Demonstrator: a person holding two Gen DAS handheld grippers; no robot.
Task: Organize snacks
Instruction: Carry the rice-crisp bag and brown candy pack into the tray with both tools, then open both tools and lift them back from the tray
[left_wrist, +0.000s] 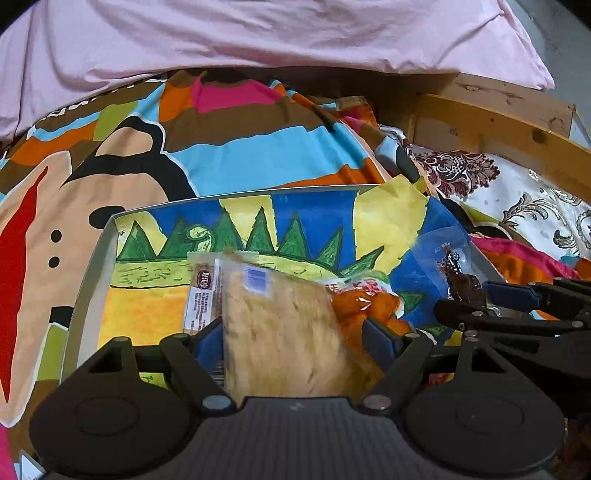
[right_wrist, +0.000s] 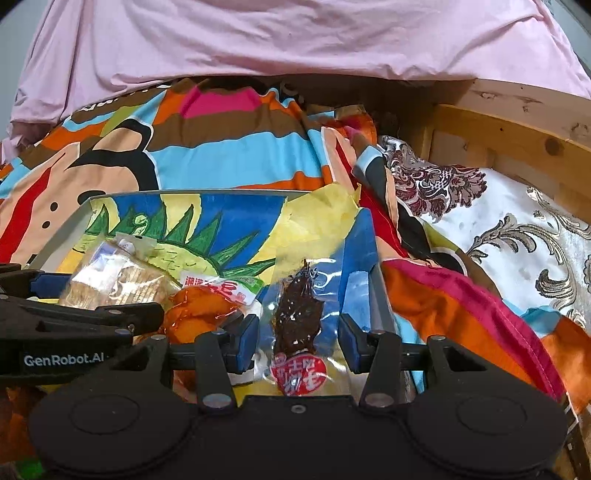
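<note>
- A bed is seen spread with a cartoon-print quilt (left_wrist: 229, 147); a pink pillow (left_wrist: 258, 33) lies along its far side, and a wooden bed frame (left_wrist: 491, 114) and a white brocade cloth (right_wrist: 498, 221) are seen to the right.
- A shallow grey tray (left_wrist: 88, 280) is set on the quilt, lined with a child's sun-and-grass painting (left_wrist: 258, 229). The snacks are gathered in its near half.
- The left gripper (left_wrist: 295, 341) is held wide apart, and a clear pack of pale crisp cake (left_wrist: 280, 325) stands between its blue pads. Whether the pads press the pack cannot be told; the jaws are judged released.
- The right gripper (right_wrist: 298, 339) is likewise spread, and a clear pouch of dark dried meat (right_wrist: 295, 317) lies between its pads without visible contact.
- An orange snack pouch (right_wrist: 199, 314) is seen between the two packs, touching the crisp cake pack.
- All three are judged light. The film is taken to be slippery and easily crumpled.
- The crisp cake is judged brittle, so a grip across its flat faces with mild pressure, or on the sealed end, is advised.
- The meat pouch is judged limp; a hold on its firmer middle, over the meat, is thought surer than on loose film.
</note>
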